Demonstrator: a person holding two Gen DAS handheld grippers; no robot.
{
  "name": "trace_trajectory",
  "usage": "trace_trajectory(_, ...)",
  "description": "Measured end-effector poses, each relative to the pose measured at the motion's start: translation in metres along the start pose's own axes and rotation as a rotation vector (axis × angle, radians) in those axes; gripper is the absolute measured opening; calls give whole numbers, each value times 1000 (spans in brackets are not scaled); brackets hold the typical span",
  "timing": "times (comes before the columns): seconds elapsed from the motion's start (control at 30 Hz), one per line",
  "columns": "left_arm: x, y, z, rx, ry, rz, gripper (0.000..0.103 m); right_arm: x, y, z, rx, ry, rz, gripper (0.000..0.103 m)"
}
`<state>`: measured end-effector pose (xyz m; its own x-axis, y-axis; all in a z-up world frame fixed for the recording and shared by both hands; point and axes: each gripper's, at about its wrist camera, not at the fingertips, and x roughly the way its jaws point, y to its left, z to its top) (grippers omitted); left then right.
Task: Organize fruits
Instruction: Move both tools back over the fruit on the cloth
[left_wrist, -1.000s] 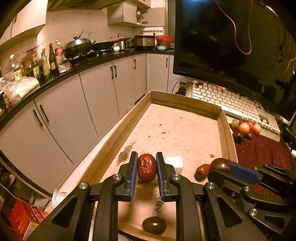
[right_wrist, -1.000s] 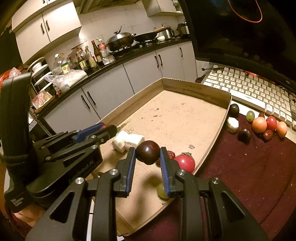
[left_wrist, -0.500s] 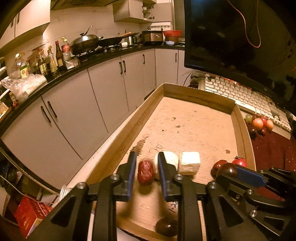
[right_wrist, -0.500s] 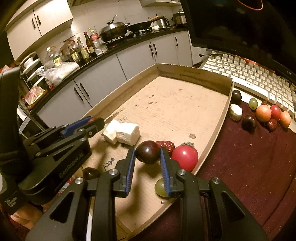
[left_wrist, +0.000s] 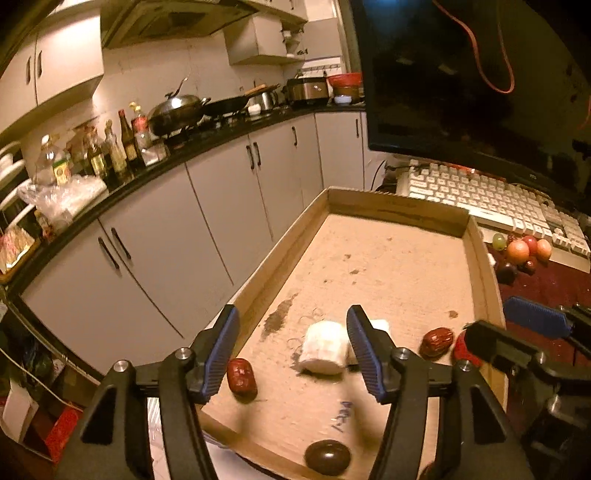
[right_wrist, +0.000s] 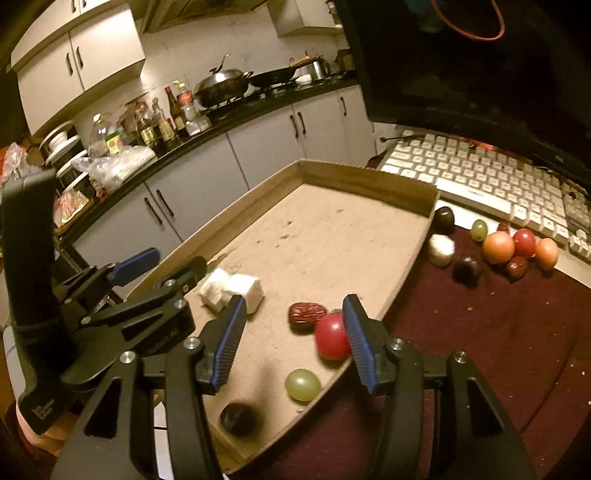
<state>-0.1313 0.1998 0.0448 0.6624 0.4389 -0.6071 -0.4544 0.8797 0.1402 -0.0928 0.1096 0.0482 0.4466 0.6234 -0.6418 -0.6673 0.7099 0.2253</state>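
Note:
A shallow cardboard tray (left_wrist: 399, 212) (right_wrist: 369, 175) holds the sorted fruit. My left gripper (left_wrist: 291, 350) is open and empty above its near end. A red date (left_wrist: 242, 374) lies by the left finger; two white chunks (left_wrist: 323, 347) lie between the fingers. A dark plum (left_wrist: 327, 456) lies nearer. My right gripper (right_wrist: 293, 343) is open and empty above a red tomato (right_wrist: 330, 336), a second red date (right_wrist: 306, 314), a green grape (right_wrist: 303, 384) and a dark plum (right_wrist: 238, 419). Loose fruit (right_wrist: 498, 247) lies on the maroon cloth by the keyboard.
A white keyboard (right_wrist: 480, 177) and a dark monitor (left_wrist: 472, 81) stand right of the tray. Grey kitchen cabinets (left_wrist: 207, 206) and a counter with bottles and pans run behind. The left gripper's body (right_wrist: 92, 314) sits close to the right one.
Both grippers opened. The left let go of the red date, which now lies in the tray. The right let go of the dark plum, which now lies near the tray's front edge.

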Motion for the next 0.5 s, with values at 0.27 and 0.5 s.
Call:
trace_trajectory(0.27, -16, -37, 9, 68, -37, -73, 67, -22, -33, 5, 75, -47, -33, 56)
trace_trajectory(0.5, -28, -75, 17, 134, -66, -117, 68, -51, -73, 5, 158, -102, -76, 56)
